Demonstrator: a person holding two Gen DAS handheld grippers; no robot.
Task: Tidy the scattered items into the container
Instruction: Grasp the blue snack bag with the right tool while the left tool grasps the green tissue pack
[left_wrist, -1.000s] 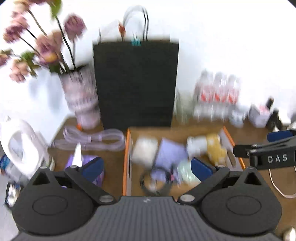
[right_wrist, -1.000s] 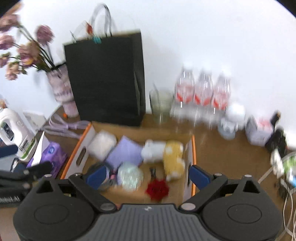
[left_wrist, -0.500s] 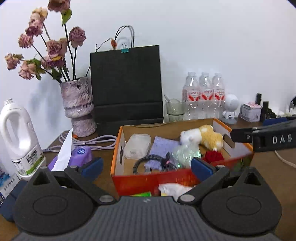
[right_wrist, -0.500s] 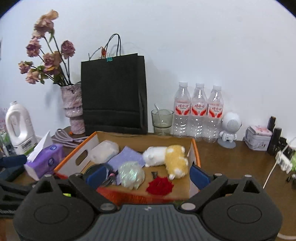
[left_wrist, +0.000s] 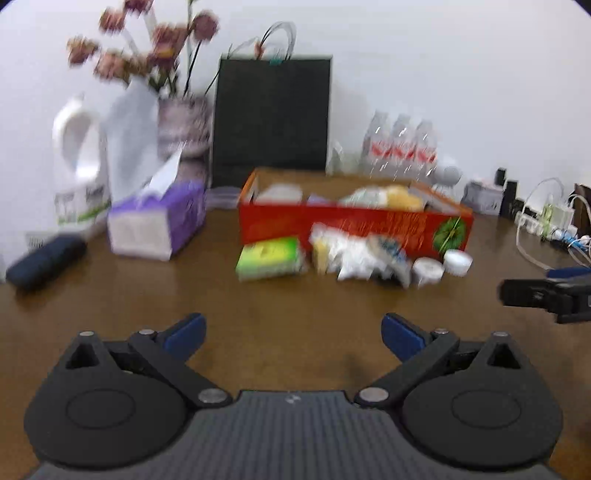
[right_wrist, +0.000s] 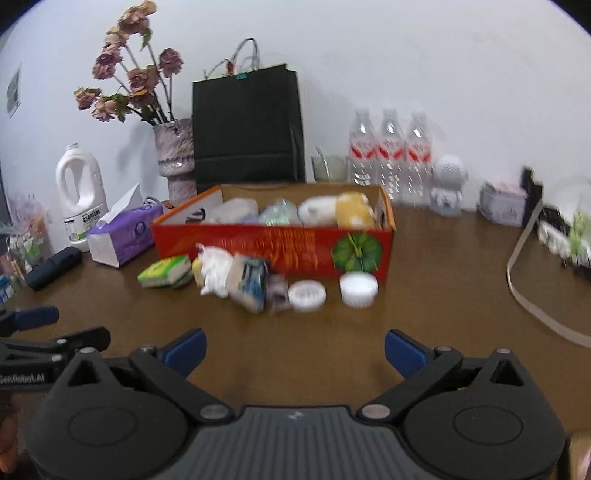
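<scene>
Box (right_wrist: 273, 251) is sitting mid-tabletop, already holding several things; sponge (right_wrist: 166, 272), packets (right_wrist: 236, 275) and two lids (right_wrist: 332, 290) are waiting against its front. Both grippers (left_wrist: 291, 332) (right_wrist: 293, 349) are hovering, fingers wide, empty.

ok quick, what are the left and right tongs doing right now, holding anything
left tongs: open, holding nothing, above the table.
right tongs: open, holding nothing.
</scene>
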